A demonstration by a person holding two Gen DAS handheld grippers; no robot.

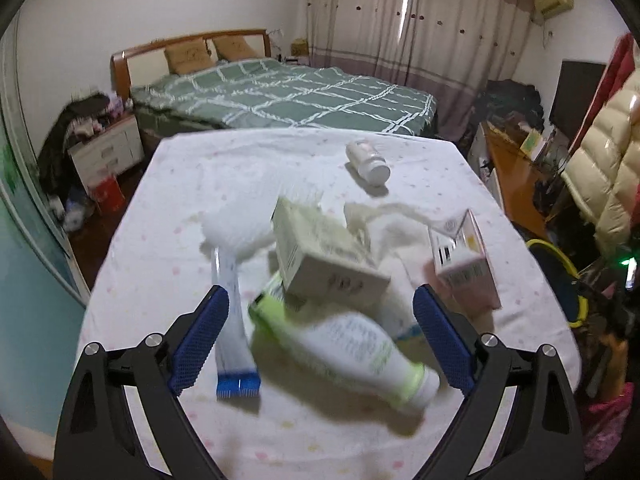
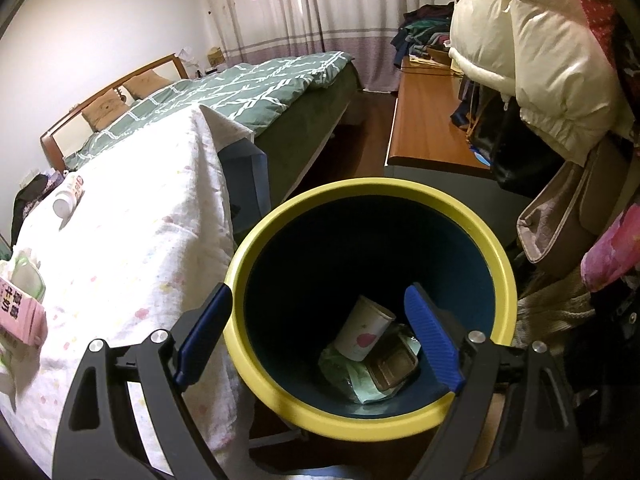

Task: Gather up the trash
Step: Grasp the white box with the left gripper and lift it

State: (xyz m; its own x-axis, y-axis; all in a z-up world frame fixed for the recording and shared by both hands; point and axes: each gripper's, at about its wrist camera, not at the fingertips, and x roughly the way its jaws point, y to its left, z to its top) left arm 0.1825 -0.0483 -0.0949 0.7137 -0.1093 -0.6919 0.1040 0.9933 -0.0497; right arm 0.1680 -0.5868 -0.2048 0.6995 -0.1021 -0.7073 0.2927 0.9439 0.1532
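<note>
Over cloth-covered table: left gripper hanging spread wide, empty, straddling lotion bottle beneath beige carton. Risk: closing fingers nudging carton, bottle rolling away. Right gripper gaping, empty, over yellow-rimmed bin holding paper cup.

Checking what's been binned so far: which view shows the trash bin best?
The right wrist view: the trash bin fills the frame, looking straight down inside at a paper cup and small tray. The left wrist view catches only a sliver of its yellow rim beside the table.
</note>
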